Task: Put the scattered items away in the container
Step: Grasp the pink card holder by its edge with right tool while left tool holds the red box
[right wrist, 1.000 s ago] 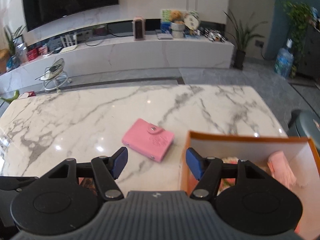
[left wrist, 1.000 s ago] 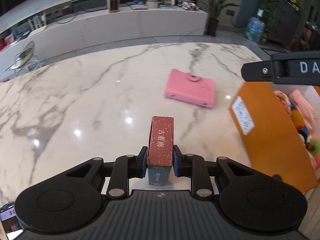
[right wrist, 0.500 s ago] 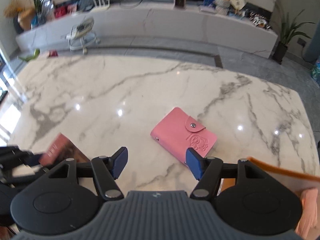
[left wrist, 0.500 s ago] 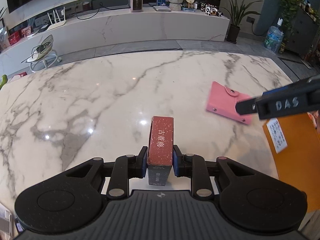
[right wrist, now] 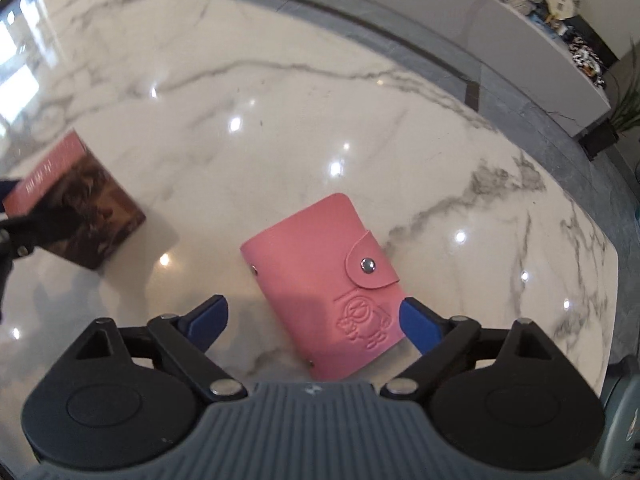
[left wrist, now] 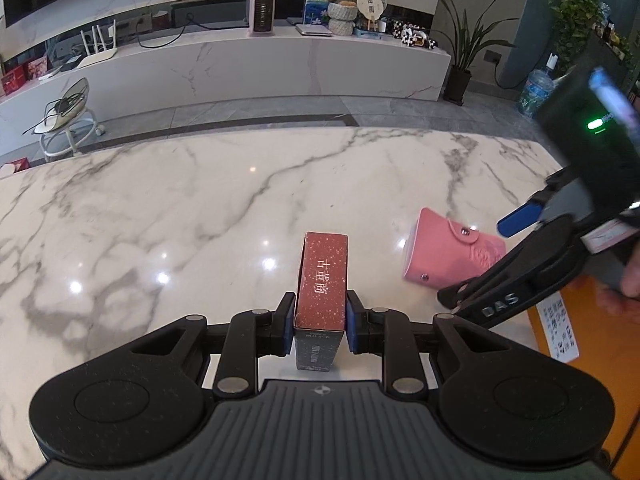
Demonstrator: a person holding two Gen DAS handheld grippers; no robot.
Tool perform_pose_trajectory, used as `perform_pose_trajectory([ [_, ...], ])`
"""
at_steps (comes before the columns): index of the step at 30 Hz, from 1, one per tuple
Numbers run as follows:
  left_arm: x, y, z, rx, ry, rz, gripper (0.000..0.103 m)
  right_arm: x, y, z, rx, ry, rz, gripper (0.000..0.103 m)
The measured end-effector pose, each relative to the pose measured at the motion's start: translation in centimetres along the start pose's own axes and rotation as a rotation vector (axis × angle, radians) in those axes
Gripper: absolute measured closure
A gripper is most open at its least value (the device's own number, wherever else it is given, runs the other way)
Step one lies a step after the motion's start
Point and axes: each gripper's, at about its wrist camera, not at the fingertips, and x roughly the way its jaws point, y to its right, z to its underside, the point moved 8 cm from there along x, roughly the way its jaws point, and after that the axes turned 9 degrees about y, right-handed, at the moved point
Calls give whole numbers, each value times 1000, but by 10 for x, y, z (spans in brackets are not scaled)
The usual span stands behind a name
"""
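My left gripper (left wrist: pixel 317 330) is shut on a dark red speckled box (left wrist: pixel 322 280) with white characters, held above the marble table (left wrist: pixel 160 220). A pink snap-button card wallet (right wrist: pixel 324 284) lies flat on the marble. My right gripper (right wrist: pixel 314 320) hovers over its near end, jaws opening wide, blue pads either side and not touching it. In the left wrist view the same wallet (left wrist: pixel 448 252) lies to the right, with the right gripper (left wrist: pixel 480 260) reaching over it. The red box (right wrist: pixel 76 204) shows blurred at the left of the right wrist view.
An orange box (left wrist: pixel 576 344) with a white label stands at the table's right edge. A person's hand (left wrist: pixel 632 272) holds the right gripper. Beyond the table lie a grey floor, a long white cabinet (left wrist: pixel 240 68), potted plants and a water bottle (left wrist: pixel 536 92).
The right gripper swung left and down from over the orange box to the pink wallet, tilting downward, and its jaws widened. The left gripper moved sideways, still holding the red box.
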Motion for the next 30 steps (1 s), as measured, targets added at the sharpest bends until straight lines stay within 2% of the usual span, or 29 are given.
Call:
perform_pose_trajectory([
  [3,3,0,-2,-7,9,12,75,14,7,-1,-13,-41,12,8],
  [7,5,-4,-4,-31,15,21,75,28,14,-1,30,-97,-5,7],
  [12,8,-3,-2,-21,14,21,75,34,15,-3,65,-115,-16,0],
  [25,2,-7,10,-47,-11,13,74,32,12,-1,132,-153,-54,0],
  [28,-3,-10,14,-52,-17,7,75,21,4,6,149,-132,-39,10],
  [29,-5,-11,16,-55,-19,5,75,16,2,7,158,-121,-27,20],
  [30,-8,-12,18,-60,-21,3,75,10,-1,8,169,-108,-19,21],
])
